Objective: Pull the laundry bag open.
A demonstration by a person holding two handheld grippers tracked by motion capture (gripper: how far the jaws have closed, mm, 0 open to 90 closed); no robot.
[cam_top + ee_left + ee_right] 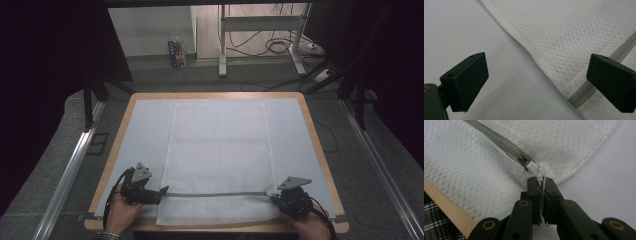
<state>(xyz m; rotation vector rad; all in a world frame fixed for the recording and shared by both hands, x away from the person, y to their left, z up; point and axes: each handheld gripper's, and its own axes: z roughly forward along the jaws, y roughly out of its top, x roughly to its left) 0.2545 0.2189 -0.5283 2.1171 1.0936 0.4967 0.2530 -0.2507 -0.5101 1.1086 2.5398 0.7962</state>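
Observation:
A white mesh bag (220,150) lies flat on the table, with a grey zipper (215,194) running across its near end. My left gripper (162,192) sits at the zipper's left end. In the left gripper view this gripper (536,72) is open, jaws wide apart, with the bag's edge (564,32) and the zipper end (584,92) lying between them untouched. My right gripper (274,196) is at the zipper's right end. In the right gripper view it (541,182) is shut on the white pull tab (534,167) of the slider, which sits at the end of the zipper (499,142).
A pale mat (145,135) covers the wooden table (320,150), whose near edge (446,207) runs close behind the right gripper. A checked cloth (434,220) shows below that edge. Beyond the table stand a desk frame (222,50) and floor cables (275,47).

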